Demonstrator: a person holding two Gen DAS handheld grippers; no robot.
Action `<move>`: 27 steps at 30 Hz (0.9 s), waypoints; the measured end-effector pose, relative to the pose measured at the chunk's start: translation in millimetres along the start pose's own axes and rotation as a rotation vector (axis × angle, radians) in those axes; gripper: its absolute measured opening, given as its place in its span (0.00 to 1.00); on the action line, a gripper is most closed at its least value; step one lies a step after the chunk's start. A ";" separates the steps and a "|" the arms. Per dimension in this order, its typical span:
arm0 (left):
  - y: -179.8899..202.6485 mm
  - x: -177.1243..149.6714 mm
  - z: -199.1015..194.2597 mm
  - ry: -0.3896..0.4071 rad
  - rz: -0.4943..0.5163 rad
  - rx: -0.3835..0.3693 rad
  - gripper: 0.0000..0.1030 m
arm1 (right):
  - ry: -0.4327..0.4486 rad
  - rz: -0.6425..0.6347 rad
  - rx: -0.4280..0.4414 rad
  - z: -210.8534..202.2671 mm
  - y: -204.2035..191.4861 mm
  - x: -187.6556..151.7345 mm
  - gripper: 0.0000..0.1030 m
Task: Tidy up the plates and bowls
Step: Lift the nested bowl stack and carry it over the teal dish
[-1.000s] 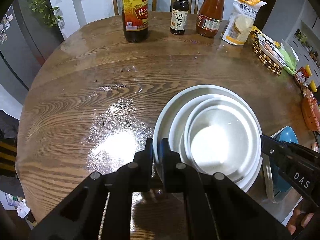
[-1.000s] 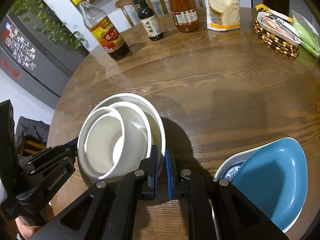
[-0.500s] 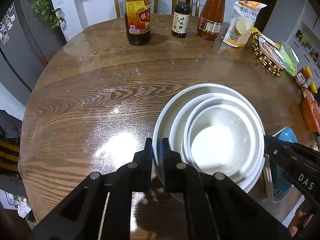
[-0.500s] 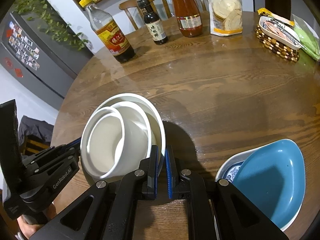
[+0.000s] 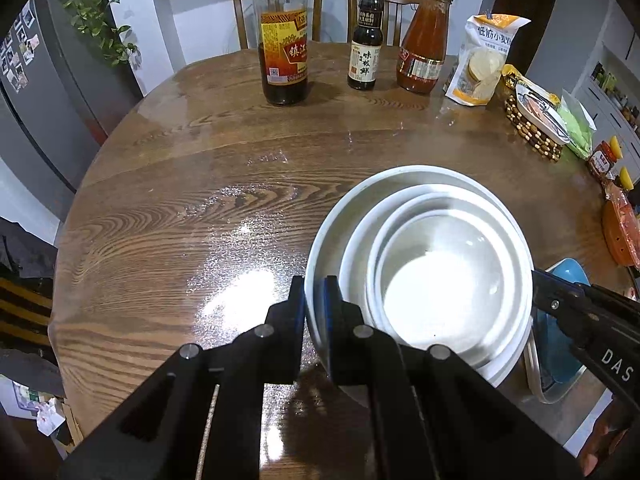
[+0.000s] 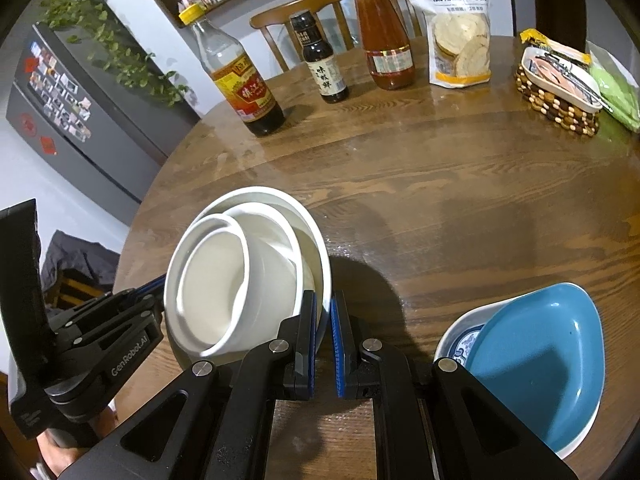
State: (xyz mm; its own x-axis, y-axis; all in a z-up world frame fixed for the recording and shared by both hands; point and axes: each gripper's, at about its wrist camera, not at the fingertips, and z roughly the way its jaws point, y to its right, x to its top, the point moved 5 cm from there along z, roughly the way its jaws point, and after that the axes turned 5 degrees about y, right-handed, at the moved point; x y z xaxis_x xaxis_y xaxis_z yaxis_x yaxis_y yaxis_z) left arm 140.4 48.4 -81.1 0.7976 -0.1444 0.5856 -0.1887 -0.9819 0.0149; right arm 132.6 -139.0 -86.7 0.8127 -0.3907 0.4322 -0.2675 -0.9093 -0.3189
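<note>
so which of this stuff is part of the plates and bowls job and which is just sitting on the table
Part of the job:
- nested white bowls, rim pinched by the left gripper and the right gripper
- blue dish
- patterned plate under it

Just lying about:
- vinegar bottle
- soy sauce bottle
- red sauce jar
- flour bag
- woven basket

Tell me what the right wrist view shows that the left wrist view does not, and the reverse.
Only the right wrist view shows the whole blue dish lying in a patterned bowl, and the yellow cap on the vinegar bottle. Only the left wrist view shows the bare, glossy left part of the table. Both show the stack of white bowls, gripped at opposite rims by the left gripper and the right gripper.
</note>
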 end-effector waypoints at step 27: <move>5.5 -6.5 -26.5 0.041 -0.010 0.033 0.05 | 0.027 -0.025 0.035 -22.2 0.8 -4.7 0.11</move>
State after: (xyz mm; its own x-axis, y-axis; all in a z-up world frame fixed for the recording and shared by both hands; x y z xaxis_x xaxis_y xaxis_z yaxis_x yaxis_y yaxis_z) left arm 119.0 47.2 -63.3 0.7753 -0.1304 0.6180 -0.1612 -0.9869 -0.0060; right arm 117.1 -141.1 -70.2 0.8045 -0.3723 0.4628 -0.2290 -0.9134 -0.3366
